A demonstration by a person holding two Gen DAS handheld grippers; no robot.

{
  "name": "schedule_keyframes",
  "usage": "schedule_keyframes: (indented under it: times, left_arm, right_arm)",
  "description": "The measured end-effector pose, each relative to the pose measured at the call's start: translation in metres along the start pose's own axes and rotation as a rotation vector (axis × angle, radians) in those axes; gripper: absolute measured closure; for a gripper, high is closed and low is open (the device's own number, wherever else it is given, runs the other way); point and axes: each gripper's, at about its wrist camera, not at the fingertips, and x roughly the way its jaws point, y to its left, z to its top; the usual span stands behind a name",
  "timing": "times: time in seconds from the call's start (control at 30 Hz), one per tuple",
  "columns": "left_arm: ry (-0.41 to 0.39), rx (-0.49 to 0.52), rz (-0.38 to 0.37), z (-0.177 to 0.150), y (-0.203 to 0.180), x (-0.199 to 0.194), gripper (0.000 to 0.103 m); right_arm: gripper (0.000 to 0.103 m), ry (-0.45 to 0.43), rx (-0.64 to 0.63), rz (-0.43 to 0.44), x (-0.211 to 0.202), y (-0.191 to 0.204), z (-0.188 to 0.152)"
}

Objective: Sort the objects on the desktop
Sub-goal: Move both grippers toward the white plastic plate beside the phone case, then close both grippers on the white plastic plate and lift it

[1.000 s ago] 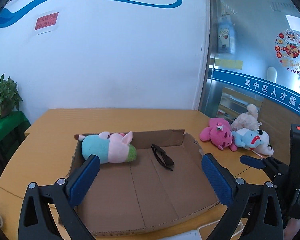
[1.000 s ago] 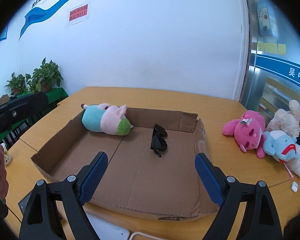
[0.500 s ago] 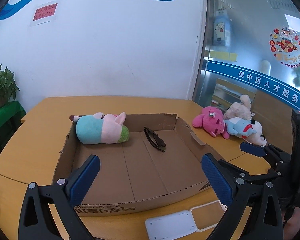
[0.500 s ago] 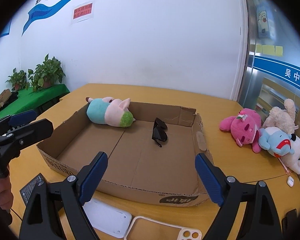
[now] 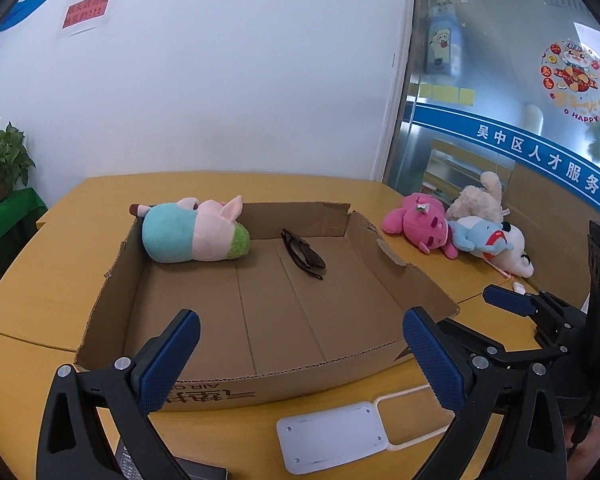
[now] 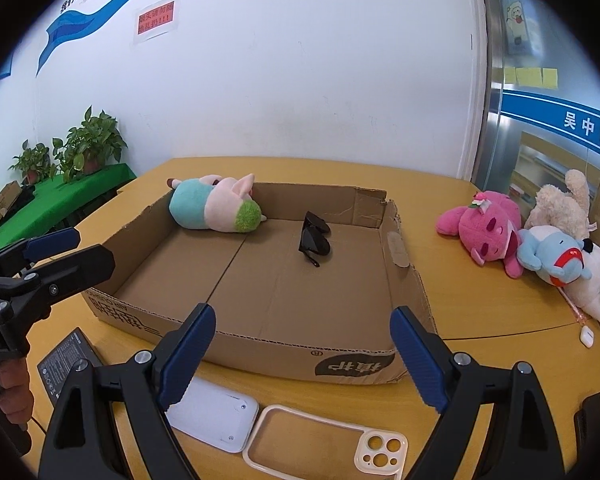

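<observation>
Hovering empty with jaws spread wide, the left gripper (image 5: pixel 300 344) and right gripper (image 6: pixel 302 340) face the cardboard box (image 6: pixel 404 276). Next likely target: the white case (image 6: pixel 214 416) or phone case (image 6: pixel 324 444) lying in front of it.

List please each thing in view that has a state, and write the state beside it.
left gripper: open, holding nothing
right gripper: open, holding nothing
cardboard box: open top, upright on the table
sunglasses: folded, lying in the box
pig plush: on its side in the box's far corner
pink plush: lying outside the box
phone case: flat on the table, no phone inside
</observation>
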Motion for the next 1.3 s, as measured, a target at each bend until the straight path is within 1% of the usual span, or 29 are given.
schedule_keyframes:
  times: [0.13, 0.23, 0.27, 0.4, 0.47, 0.53, 0.57, 0.63, 0.67, 0.77, 0.8, 0.83, 0.9, 0.97, 1.0, 1.07, 1.13, 1.17, 1.23, 1.3]
  left_arm:
    - [0.064, -0.029, -0.044, -0.011, 0.0, 0.013, 0.001]
    - [0.113, -0.023, -0.083, -0.023, -0.002, 0.023, 0.003]
    - [0.133, -0.027, -0.103, -0.029, -0.002, 0.028, 0.004]
    - [0.227, -0.042, -0.177, -0.047, -0.006, 0.046, 0.02]
    - [0.266, -0.048, -0.215, -0.053, -0.009, 0.055, 0.024]
    - [0.308, -0.051, -0.263, -0.06, -0.016, 0.066, 0.03]
    - [0.327, -0.05, -0.283, -0.061, -0.019, 0.071, 0.031]
    - [0.372, -0.039, -0.312, -0.067, -0.026, 0.083, 0.039]
    - [0.393, -0.033, -0.313, -0.07, -0.028, 0.087, 0.042]
    - [0.428, -0.024, -0.295, -0.074, -0.028, 0.093, 0.054]
    - [0.431, -0.02, -0.285, -0.075, -0.025, 0.091, 0.062]
    - [0.428, -0.016, -0.27, -0.074, -0.021, 0.088, 0.067]
    - [0.403, -0.021, -0.219, -0.07, -0.007, 0.075, 0.067]
    - [0.39, -0.033, -0.186, -0.064, 0.007, 0.06, 0.068]
    - [0.392, -0.029, -0.187, -0.063, 0.011, 0.054, 0.069]
    - [0.406, -0.004, -0.214, -0.063, 0.006, 0.046, 0.069]
    - [0.444, -0.003, -0.281, -0.069, -0.001, 0.045, 0.068]
    - [0.465, -0.009, -0.298, -0.073, -0.002, 0.047, 0.068]
    - [0.488, -0.02, -0.282, -0.079, 0.001, 0.055, 0.068]
    - [0.524, -0.061, -0.24, -0.082, 0.008, 0.065, 0.068]
  right_arm:
    - [0.014, 0.035, 0.017, 0.051, 0.002, -0.012, -0.015]
    - [0.014, 0.096, 0.005, 0.08, 0.004, -0.03, -0.043]
    - [0.014, 0.129, 0.004, 0.087, 0.006, -0.039, -0.057]
    - [0.014, 0.255, 0.048, 0.112, 0.016, -0.069, -0.098]
    - [0.013, 0.306, 0.101, 0.132, 0.021, -0.084, -0.114]
    - [0.014, 0.327, 0.136, 0.144, 0.024, -0.09, -0.121]
    - [0.014, 0.33, 0.144, 0.146, 0.026, -0.092, -0.122]
    - [0.014, 0.325, 0.138, 0.133, 0.029, -0.091, -0.122]
    - [0.014, 0.324, 0.133, 0.136, 0.031, -0.089, -0.121]
    - [0.014, 0.323, 0.103, 0.171, 0.035, -0.078, -0.116]
    - [0.014, 0.325, 0.08, 0.176, 0.037, -0.073, -0.115]
    - [0.014, 0.328, 0.058, 0.174, 0.039, -0.069, -0.114]
    - [0.013, 0.339, 0.033, 0.174, 0.042, -0.067, -0.114]
    - [0.013, 0.351, 0.033, 0.183, 0.045, -0.071, -0.114]
    - [0.012, 0.363, 0.038, 0.198, 0.046, -0.074, -0.114]
    - [0.012, 0.391, 0.041, 0.221, 0.05, -0.08, -0.115]
    - [0.012, 0.399, 0.023, 0.226, 0.05, -0.08, -0.116]
    - [0.012, 0.404, 0.008, 0.225, 0.05, -0.079, -0.116]
    - [0.012, 0.402, -0.01, 0.222, 0.047, -0.077, -0.116]
    - [0.012, 0.384, -0.005, 0.245, 0.039, -0.075, -0.113]
